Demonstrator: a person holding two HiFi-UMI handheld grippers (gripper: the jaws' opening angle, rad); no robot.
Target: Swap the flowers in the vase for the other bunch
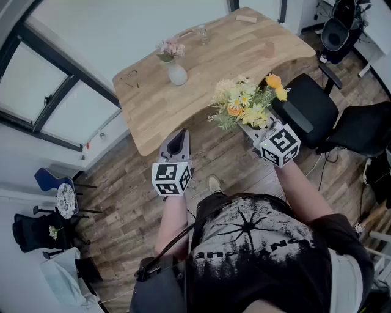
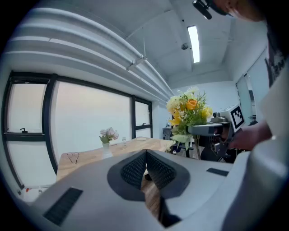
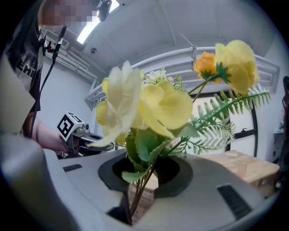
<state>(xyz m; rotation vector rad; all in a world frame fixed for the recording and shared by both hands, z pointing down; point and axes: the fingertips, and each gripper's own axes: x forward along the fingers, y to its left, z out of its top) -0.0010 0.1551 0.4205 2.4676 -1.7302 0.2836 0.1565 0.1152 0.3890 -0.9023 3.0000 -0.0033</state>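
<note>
A white vase (image 1: pixel 177 74) with pink flowers (image 1: pixel 170 47) stands on the wooden table (image 1: pixel 244 49); in the left gripper view the pink flowers (image 2: pixel 108 134) show far off. My right gripper (image 1: pixel 252 129) is shut on the stems of a yellow and orange bunch (image 1: pixel 245 101), held upright over the table's near edge. The stems (image 3: pixel 140 191) run down between its jaws, under the big yellow blooms (image 3: pixel 165 108). My left gripper (image 1: pixel 176 145) is shut and holds nothing, hovering short of the table's front edge. The bunch (image 2: pixel 188 113) also appears at the right of the left gripper view.
Black office chairs (image 1: pixel 317 110) stand right of the table. A pair of glasses (image 1: pixel 129 78) lies at the table's left end, and a small glass (image 1: pixel 203 33) and a wooden block (image 1: pixel 247 18) at the far side. Wood floor (image 1: pixel 122 202) lies below, windows (image 1: pixel 36 98) to the left.
</note>
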